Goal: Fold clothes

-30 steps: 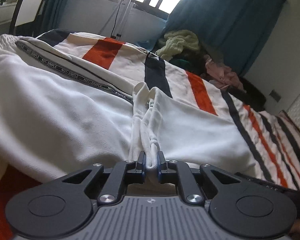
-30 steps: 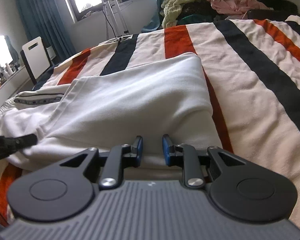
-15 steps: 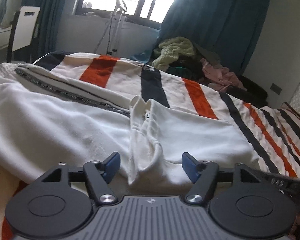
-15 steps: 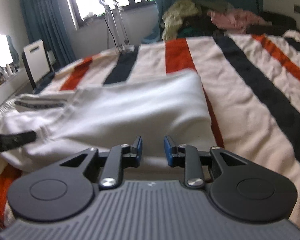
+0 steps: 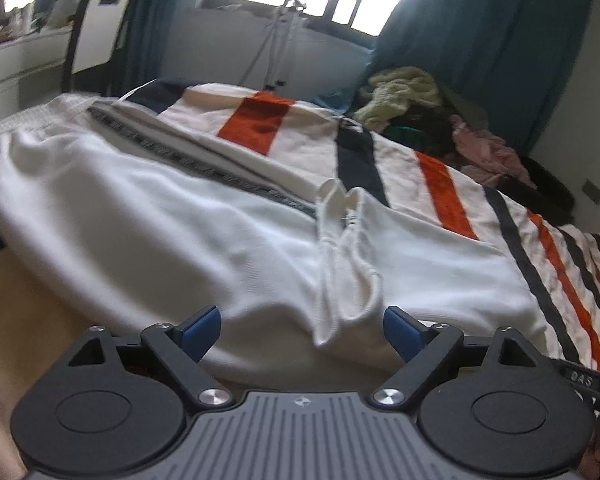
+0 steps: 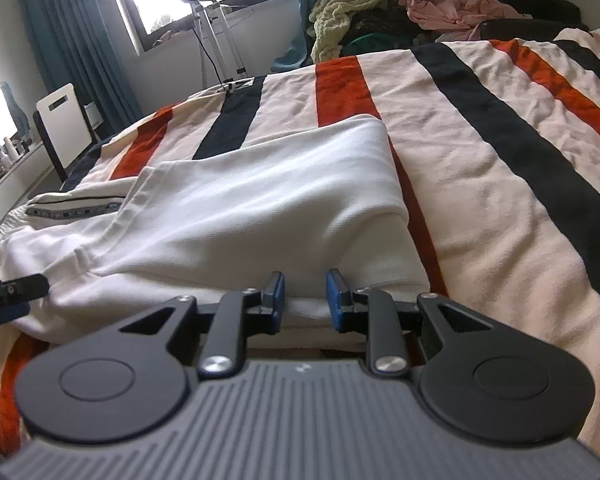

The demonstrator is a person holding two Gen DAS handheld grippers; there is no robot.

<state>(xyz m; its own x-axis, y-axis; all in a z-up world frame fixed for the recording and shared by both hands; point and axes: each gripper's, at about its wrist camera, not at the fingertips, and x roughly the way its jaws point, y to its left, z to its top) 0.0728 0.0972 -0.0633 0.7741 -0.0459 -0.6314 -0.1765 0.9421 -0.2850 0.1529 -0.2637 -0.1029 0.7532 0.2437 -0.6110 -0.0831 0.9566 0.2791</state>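
Observation:
A white garment point(image 5: 148, 216) with a dark lettered stripe lies spread on the striped bed cover point(image 5: 260, 120); it also shows in the right wrist view point(image 6: 260, 200), with one end folded over. My left gripper point(image 5: 302, 330) is open wide, just in front of the garment's bunched hem, holding nothing. My right gripper point(image 6: 305, 296) has its jaws a small gap apart at the near edge of the folded part; no cloth shows between the pads. The left gripper's tip point(image 6: 16, 288) shows at the left of the right wrist view.
A heap of clothes point(image 6: 400, 4) lies at the far end of the bed. A garment steamer stand point(image 6: 212, 32) stands by the window with blue curtains. A white chair point(image 6: 64, 124) and a desk stand to the left.
My left gripper was shut on the garment's hem, then opened wide, let it go and drew back a little. The right gripper kept its narrow gap and barely moved.

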